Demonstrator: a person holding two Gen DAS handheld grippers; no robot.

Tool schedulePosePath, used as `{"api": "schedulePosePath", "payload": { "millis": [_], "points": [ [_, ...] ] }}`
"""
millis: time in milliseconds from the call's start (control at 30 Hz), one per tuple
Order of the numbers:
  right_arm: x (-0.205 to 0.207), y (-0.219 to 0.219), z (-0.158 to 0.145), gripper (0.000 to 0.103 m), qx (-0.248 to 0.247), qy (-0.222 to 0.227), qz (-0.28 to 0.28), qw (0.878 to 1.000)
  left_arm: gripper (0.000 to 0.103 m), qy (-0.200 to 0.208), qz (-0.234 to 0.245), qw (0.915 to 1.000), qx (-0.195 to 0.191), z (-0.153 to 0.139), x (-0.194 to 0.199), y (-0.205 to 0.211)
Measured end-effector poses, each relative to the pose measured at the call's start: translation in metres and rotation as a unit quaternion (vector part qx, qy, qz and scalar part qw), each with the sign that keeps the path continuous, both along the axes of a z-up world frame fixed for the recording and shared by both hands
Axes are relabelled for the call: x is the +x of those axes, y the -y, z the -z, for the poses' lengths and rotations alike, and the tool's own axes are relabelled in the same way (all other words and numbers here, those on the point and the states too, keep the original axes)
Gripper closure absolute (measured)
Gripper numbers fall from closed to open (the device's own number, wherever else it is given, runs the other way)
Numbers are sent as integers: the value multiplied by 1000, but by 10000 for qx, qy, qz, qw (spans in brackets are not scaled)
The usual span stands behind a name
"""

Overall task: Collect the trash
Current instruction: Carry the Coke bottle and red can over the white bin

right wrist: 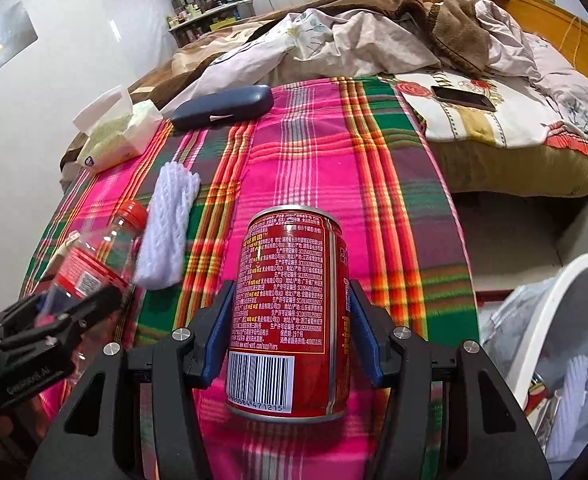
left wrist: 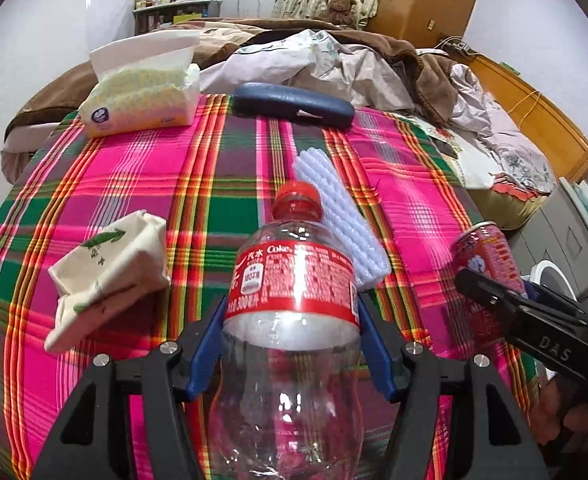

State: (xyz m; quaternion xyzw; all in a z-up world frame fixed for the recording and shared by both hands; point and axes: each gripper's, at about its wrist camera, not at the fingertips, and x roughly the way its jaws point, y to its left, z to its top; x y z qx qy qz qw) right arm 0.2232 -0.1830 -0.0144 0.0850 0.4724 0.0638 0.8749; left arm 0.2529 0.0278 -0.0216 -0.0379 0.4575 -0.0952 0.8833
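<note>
Altogether one bottle, one can, perhaps two tissue packs

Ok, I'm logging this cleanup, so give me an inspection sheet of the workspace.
Surface: plaid cloth over the bed.
Job's things: empty cola bottle, red can, white foam netting, crumpled wrapper.
Clutter: tissue pack, dark case, phone.
Grippers: left tool clamps the bottle; right tool clamps the can.
Cables: nothing seen nearby.
Surroundings: white bin at right, rumpled bedding.
</note>
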Motion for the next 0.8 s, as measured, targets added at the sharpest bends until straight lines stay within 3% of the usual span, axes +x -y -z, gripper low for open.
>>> {"api": "schedulePosePath", "payload": {
  "millis": [67,200,800],
  "points": [
    [-2,2,1,48,25,-34,15,10000,38,45,-9,9999,121,0,1,3],
    [-6,4,2,48,10,-61,31,10000,38,-276,-58,9995,103,11,10,4],
    [-38,14,-19,48,109,299,15,9995,39,404,-10,9992,24,-28,-46,21]
  ]
}}
